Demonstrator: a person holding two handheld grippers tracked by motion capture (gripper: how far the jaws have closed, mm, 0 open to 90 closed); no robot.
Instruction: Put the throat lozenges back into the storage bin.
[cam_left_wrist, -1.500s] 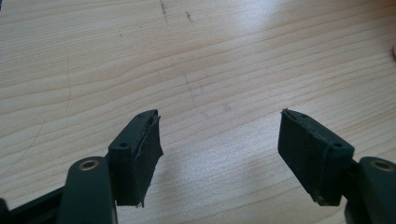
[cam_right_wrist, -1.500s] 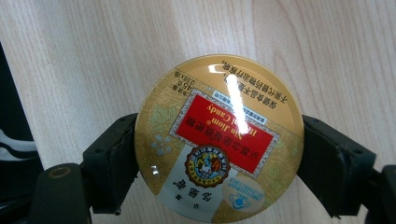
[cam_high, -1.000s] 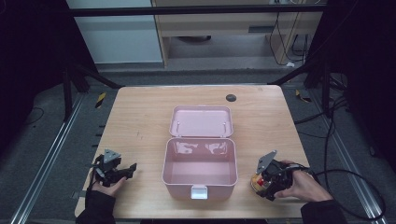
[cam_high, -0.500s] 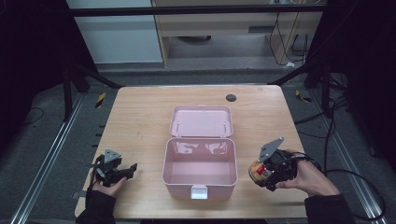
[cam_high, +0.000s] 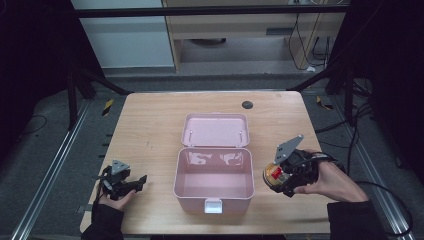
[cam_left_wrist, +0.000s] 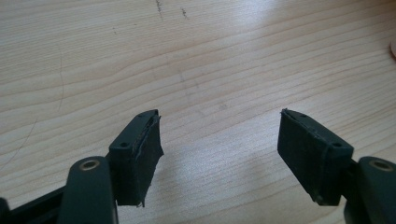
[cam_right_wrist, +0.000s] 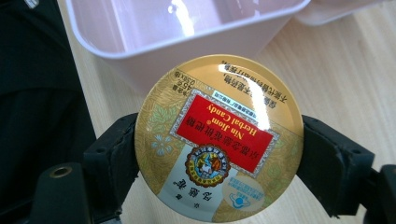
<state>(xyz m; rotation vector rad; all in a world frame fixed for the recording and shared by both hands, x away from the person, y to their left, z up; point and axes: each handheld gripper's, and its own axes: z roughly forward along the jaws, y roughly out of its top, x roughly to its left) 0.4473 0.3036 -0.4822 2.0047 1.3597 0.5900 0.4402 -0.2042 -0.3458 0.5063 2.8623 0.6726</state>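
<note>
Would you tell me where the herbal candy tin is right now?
The candy tin is clamped in the right gripper, just right of the open pink box, near the table's front edge in the high view.

A lab-like recording bay is suggested by the wooden surface (cam_high: 150, 125) framed by black metal struts (cam_high: 95, 80), dark curtains at both sides, and cables (cam_high: 305, 30) at upper right.
</note>
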